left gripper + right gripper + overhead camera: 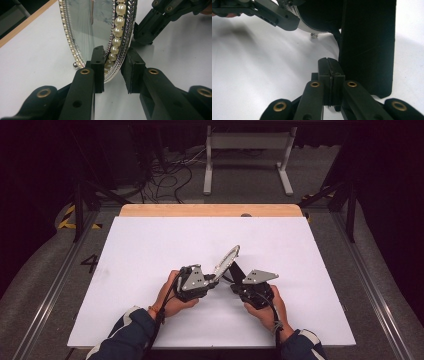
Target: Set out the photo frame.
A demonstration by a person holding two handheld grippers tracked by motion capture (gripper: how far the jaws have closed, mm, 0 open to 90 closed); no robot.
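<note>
1. left gripper [113,73]: clamped on the lower rim of the oval frame [100,32], one pad on the glass side, one on the outer edge. contact looks narrow, right on the beaded border.
2. right gripper [328,75]: jaws pressed together with nothing between them, tips parked just beside the black back stand [367,45], maybe nudging it; cannot tell if touching.
3. frame position: near the middle of the white board [150,250], between both hands in the high view [226,261], tilted up and leaning back, bottom edge at or just above the surface. small ball foot [74,64] looks close to the board.
4. handling guess: rigid metal rim, glass pane, so stiff but fragile. probably light. polished rim and pearls [117,32] likely slippery under the pads, and the beads could chip or pop off.
5. best hold: plain rim edge or the flat stand, not the glass face, not the pearl row. light squeeze only.
6. stand: looks like a hinged flap, may swing if pushed; worth supporting the frame while moving it.
7. counts: one frame, one stand, one ball foot visible, two grippers, two hands, one row of seven or so pearls in sight.
</note>
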